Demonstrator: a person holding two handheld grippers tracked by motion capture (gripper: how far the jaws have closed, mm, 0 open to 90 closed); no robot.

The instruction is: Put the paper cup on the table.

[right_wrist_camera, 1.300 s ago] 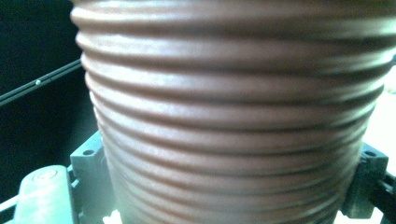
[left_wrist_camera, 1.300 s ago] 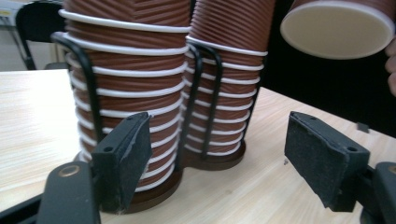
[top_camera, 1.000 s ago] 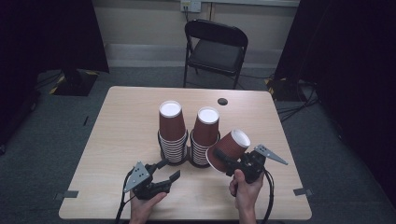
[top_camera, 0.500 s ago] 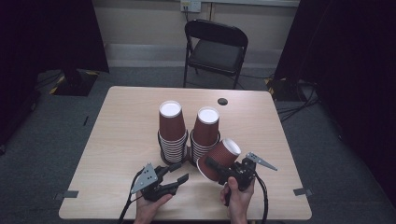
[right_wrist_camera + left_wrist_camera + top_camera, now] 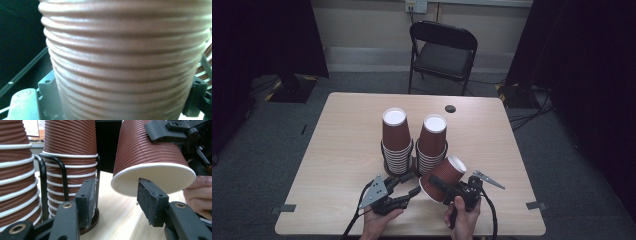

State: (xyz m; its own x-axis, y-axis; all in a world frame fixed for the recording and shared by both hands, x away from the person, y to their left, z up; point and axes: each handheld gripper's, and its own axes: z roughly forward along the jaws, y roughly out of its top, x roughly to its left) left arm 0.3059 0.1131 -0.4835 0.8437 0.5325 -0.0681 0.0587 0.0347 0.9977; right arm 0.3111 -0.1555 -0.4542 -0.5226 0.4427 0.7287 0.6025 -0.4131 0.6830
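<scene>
Two stacks of upside-down brown ribbed paper cups, the left stack [image 5: 396, 137] and the right stack [image 5: 432, 140], stand in black wire holders [image 5: 62, 170] mid-table. My right gripper [image 5: 437, 187] is shut on a single brown cup [image 5: 447, 175], tilted with its white rim toward the left gripper. In the left gripper view one of its jaws lies on the cup's [image 5: 147, 147] outer wall. That cup's ribbed wall [image 5: 125, 62] is close up in the right gripper view. My left gripper [image 5: 409, 184] has just been closing. Its pads [image 5: 150, 202] press on nothing, and the cup's rim hangs just beyond the right one.
The light wood table [image 5: 337, 150] has a small dark round mark [image 5: 450, 108] near its far edge. A black folding chair [image 5: 442, 50] stands behind the table. A person's hand [image 5: 197, 192] holds the right gripper close to the left gripper's jaws.
The right gripper has brought the tilted cup down and to the left, toward the left gripper. The left gripper has shifted right, and its jaws stand narrower.
</scene>
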